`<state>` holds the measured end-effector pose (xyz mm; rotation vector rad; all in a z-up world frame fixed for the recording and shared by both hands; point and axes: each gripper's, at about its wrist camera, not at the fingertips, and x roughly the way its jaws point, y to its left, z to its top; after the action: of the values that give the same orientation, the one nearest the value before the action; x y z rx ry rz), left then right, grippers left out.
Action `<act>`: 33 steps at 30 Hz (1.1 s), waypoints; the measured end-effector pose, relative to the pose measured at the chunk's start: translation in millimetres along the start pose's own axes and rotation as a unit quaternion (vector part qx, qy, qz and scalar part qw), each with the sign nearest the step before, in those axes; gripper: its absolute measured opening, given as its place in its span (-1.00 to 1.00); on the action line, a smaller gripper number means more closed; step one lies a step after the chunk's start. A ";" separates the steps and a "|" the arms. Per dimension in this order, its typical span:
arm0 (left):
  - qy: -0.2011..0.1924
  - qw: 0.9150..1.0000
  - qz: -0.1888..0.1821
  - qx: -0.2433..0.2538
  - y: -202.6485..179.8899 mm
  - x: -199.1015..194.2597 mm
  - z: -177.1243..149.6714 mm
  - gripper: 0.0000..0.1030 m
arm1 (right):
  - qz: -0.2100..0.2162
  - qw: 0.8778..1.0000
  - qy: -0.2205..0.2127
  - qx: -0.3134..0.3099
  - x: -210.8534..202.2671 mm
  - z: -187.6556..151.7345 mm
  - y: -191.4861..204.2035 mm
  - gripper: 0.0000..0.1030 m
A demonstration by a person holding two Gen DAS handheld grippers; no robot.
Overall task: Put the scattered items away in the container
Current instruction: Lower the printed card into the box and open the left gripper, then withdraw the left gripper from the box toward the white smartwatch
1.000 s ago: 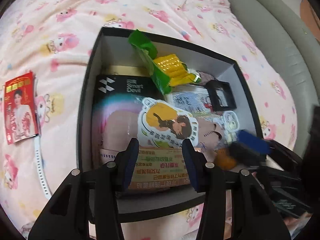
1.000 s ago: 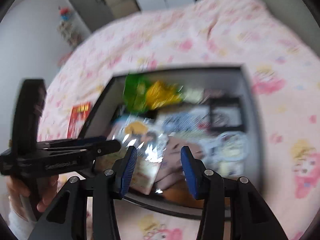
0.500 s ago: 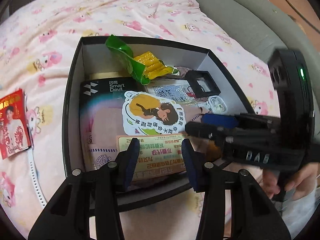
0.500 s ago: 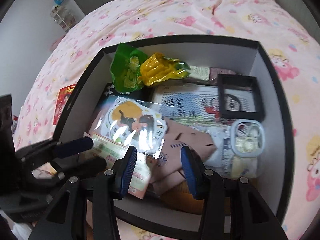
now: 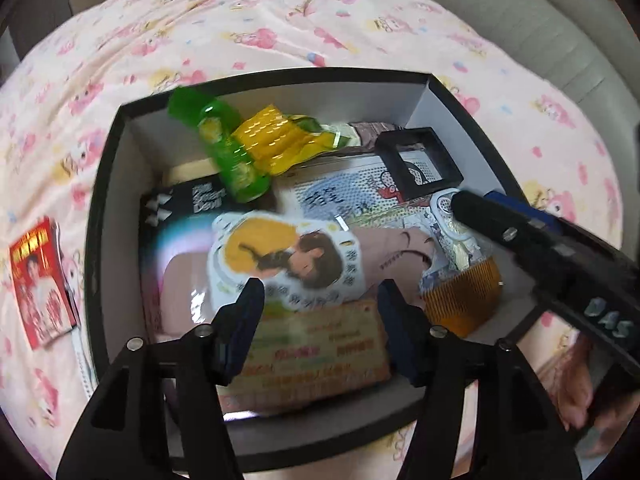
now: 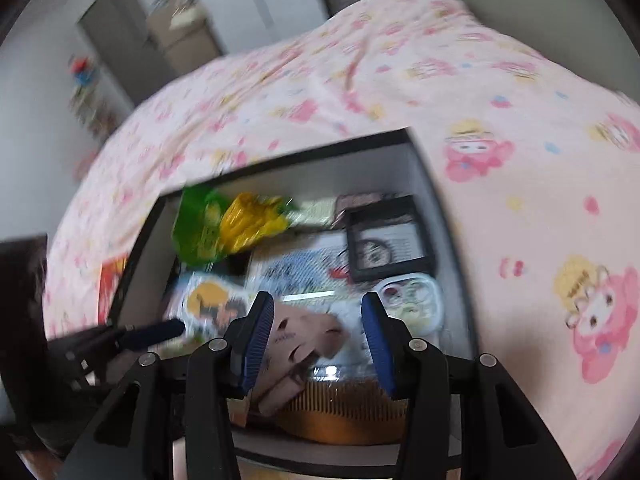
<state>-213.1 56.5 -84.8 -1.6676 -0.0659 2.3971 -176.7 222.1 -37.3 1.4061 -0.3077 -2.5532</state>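
Jaws on the left gripper had just been opening, and they stood wide with nothing between them, hovering above the orange printed card at the near end of the box. Half a second before, those fingers had sat closer together over that same card. Over on the other side, the right gripper had swung across to the box's right end; its jaws were partly open and empty, hanging over a brown paper piece and an orange comb.

Risk, as I judged it: both tools crowded the same black box, so a careless reach could knock one against the other or clip the rim and jolt the contents. That green and yellow snack pack leaned against the far wall and looked ready to tip out.

Inside, the box was well filled: a dark packet, a character sticker, a patterned sheet, a small black frame and a little clear case, all overlapping loosely.

Out on the pink bedspread, a red card lay just left of the box with a white strip beside it, not yet tidied, so the job looked nearly done but not finished.
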 end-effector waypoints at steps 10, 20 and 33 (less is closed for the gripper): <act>0.042 0.993 0.102 -0.041 11.1 22.2 2.0 0.24 | 0.002 1.000 -0.026 0.016 -14.0 7.6 -7.5 -0.19; -0.084 0.994 0.032 -0.054 45.3 -29.9 -28.5 0.07 | 0.007 0.999 -0.008 -0.034 -1.1 -6.6 36.4 -0.19; -0.145 0.986 -0.069 -0.051 50.9 -67.7 -74.1 0.00 | -0.029 0.998 -0.013 -0.058 -12.1 -41.2 53.9 -0.19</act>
<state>-129.6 -13.6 -57.0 -1.2919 -0.3448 2.5453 -131.0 170.7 -34.0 1.3605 -0.1212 -2.5902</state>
